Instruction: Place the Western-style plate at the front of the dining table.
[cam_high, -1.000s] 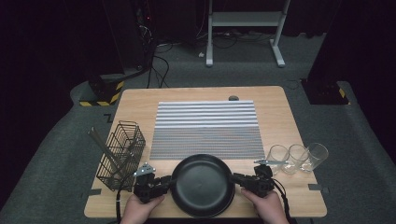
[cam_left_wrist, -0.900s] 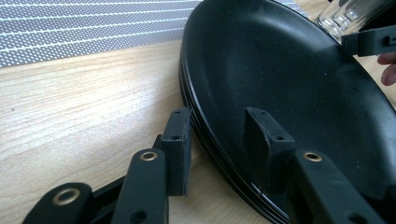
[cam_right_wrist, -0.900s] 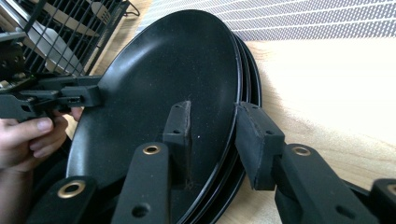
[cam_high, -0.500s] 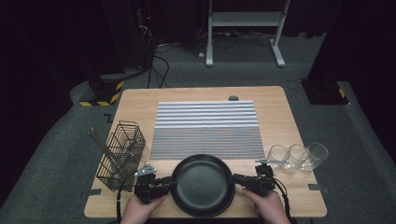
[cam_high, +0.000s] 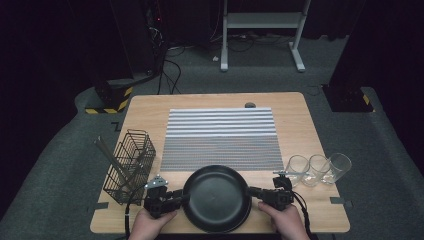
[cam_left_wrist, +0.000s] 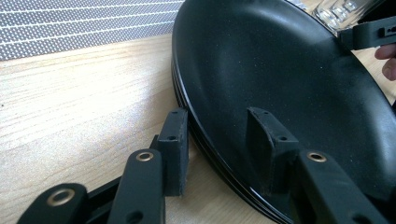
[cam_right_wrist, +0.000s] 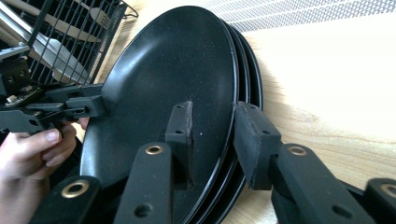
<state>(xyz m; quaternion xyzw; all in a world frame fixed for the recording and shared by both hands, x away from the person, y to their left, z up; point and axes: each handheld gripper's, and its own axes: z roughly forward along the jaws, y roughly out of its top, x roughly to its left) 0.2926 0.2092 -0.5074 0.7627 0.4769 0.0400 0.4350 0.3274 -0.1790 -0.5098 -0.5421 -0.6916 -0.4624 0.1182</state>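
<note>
At the bottom centre of the high view, the stack of black plates (cam_high: 216, 198) sits on the worktop (cam_high: 310, 125); the left gripper (cam_left_wrist: 217, 140) and right gripper (cam_right_wrist: 212, 135), both wide astride the rim, should close evenly before lifting.

Stacked black plates (cam_high: 216, 198), table's near edge

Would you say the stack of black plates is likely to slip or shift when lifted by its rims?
Probably stiff: the plates look rigid. Their glossy rims may slip in either hand-held gripper. Several stacked rims show in the right gripper view, so they may slide apart and feel heavy.
</note>
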